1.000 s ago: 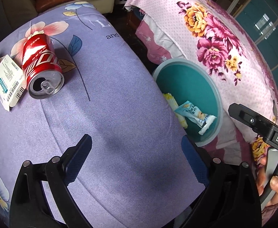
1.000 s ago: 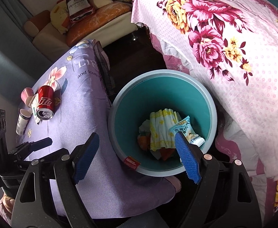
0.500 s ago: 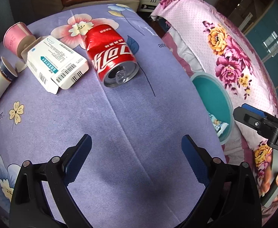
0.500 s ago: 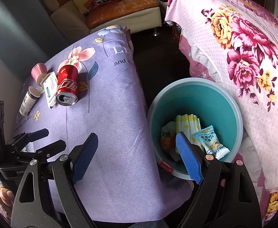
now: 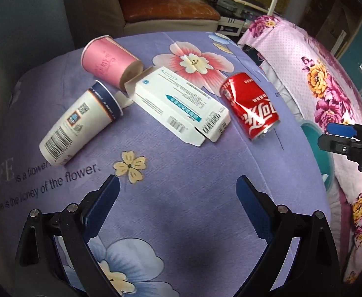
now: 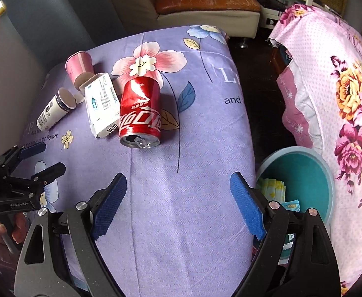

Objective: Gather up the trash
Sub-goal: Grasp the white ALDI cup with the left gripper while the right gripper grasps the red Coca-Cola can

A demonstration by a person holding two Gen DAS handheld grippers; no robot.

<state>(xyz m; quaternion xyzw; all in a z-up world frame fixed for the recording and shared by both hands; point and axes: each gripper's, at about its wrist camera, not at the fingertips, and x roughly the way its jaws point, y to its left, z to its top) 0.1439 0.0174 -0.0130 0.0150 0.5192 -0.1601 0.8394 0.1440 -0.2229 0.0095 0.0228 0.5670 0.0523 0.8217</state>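
Note:
On the purple flowered table cover (image 5: 186, 173) lie a red cola can (image 5: 251, 106) (image 6: 141, 113), a white carton box (image 5: 178, 104) (image 6: 101, 104), a white paper cup (image 5: 79, 123) (image 6: 55, 109) and a pink paper cup (image 5: 109, 60) (image 6: 79, 68), all on their sides. My left gripper (image 5: 177, 195) hangs open over bare cloth, short of the white cup and the box. My right gripper (image 6: 178, 190) is open and empty, with the can's open end just beyond it. A teal trash bin (image 6: 327, 173) (image 5: 312, 131) with wrappers inside stands right of the table.
A pink flowered bedspread (image 6: 349, 104) rises right of the bin. A brown-cushioned sofa (image 6: 205, 2) stands behind the table. The left gripper (image 6: 35, 158) shows at the left edge of the right wrist view, with a hand on its handle.
Both grippers have swung left, away from the bin and over the table. The can, box and cups have come into fuller view ahead. Both stay open and empty.

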